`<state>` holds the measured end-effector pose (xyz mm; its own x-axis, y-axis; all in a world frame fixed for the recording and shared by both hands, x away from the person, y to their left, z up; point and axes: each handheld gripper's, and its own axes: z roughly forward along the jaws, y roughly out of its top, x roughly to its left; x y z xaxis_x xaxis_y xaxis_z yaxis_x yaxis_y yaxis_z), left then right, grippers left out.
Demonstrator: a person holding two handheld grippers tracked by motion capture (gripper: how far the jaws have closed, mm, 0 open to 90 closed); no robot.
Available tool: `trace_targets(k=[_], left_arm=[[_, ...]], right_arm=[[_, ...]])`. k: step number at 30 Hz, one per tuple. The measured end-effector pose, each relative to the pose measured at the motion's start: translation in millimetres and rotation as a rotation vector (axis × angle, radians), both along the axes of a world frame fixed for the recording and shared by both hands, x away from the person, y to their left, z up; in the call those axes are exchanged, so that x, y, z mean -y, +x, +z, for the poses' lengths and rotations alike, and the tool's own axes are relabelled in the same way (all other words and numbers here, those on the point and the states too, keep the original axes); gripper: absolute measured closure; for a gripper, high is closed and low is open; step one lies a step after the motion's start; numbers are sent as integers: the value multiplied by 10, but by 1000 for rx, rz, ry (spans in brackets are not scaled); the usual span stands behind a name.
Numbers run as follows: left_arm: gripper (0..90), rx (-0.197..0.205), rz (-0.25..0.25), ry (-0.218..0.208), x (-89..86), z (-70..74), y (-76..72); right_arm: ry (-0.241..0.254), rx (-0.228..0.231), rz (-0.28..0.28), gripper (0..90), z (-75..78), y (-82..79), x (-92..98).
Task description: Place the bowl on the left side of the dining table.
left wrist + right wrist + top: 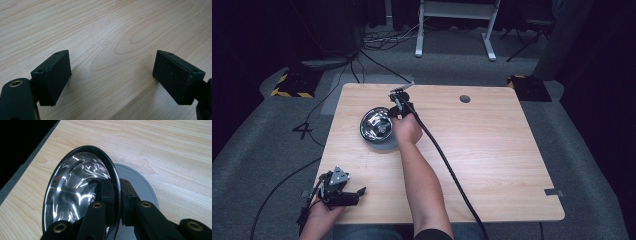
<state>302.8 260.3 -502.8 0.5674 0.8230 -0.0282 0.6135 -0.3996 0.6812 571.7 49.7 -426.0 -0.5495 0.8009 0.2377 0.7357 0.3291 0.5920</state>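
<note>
A shiny steel bowl (376, 125) with a dark rim is tipped up over a flat grey round plate (387, 145) at the table's left middle. My right gripper (398, 111) is shut on the bowl's rim at its right side. In the right gripper view the bowl (75, 192) stands tilted, one jaw inside it and one outside, pinching the rim above the grey plate (140, 182). My left gripper (357, 194) rests near the table's front left corner. In the left gripper view its jaws stand wide apart over bare wood, the left gripper (111, 75) open with nothing between them.
The wooden table (492, 150) has a round cable hole (465, 98) at the back right. A black cable (447, 165) trails from the right gripper across the table to the front edge. Grey carpet, cables and a white desk frame (457, 25) lie beyond.
</note>
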Motion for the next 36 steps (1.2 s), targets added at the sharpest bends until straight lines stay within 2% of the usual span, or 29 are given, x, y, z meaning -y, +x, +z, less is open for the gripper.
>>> trace_targets(k=[3, 7, 8, 12, 14, 15, 17, 18, 19, 24, 29, 31, 36], left_arm=[[153, 0, -1, 1, 0, 1, 1], [153, 1, -1, 1, 0, 0, 1], [153, 4, 1, 0, 1, -2, 0], [152, 4, 1, 1, 2, -2, 0], [153, 3, 1, 1, 1, -1, 0], [152, 3, 1, 0, 2, -2, 0], [152, 3, 0, 0, 1, -2, 0], [152, 3, 1, 0, 1, -2, 0], [153, 0, -1, 1, 0, 1, 0], [152, 0, -1, 1, 0, 0, 1], [152, 1, -2, 1, 0, 0, 1], [152, 1, -2, 1, 0, 0, 1], [152, 1, -1, 2, 0, 0, 1]], right_arm=[[-13, 0, -6, 797, -17, 6, 20], [-1, -8, -26, 752, -37, 10, 47], [-22, 0, -28, 750, -47, 21, 70], [6, -17, -40, 722, -75, 34, 103], [-22, -13, -43, 712, -84, 39, 123], [-7, -26, -51, 694, -85, 35, 121], [-19, -20, -46, 674, -90, 39, 132], [-9, -19, -52, 644, -84, 34, 126], [-29, -2, -57, 620, -85, 35, 139], [-17, 19, -61, 571, -17, 14, 168], [-35, 61, -36, 551, 91, -28, 225], [-20, 62, -40, 543, 167, -64, 250], [-19, 98, -22, 529, 344, -128, 340]])
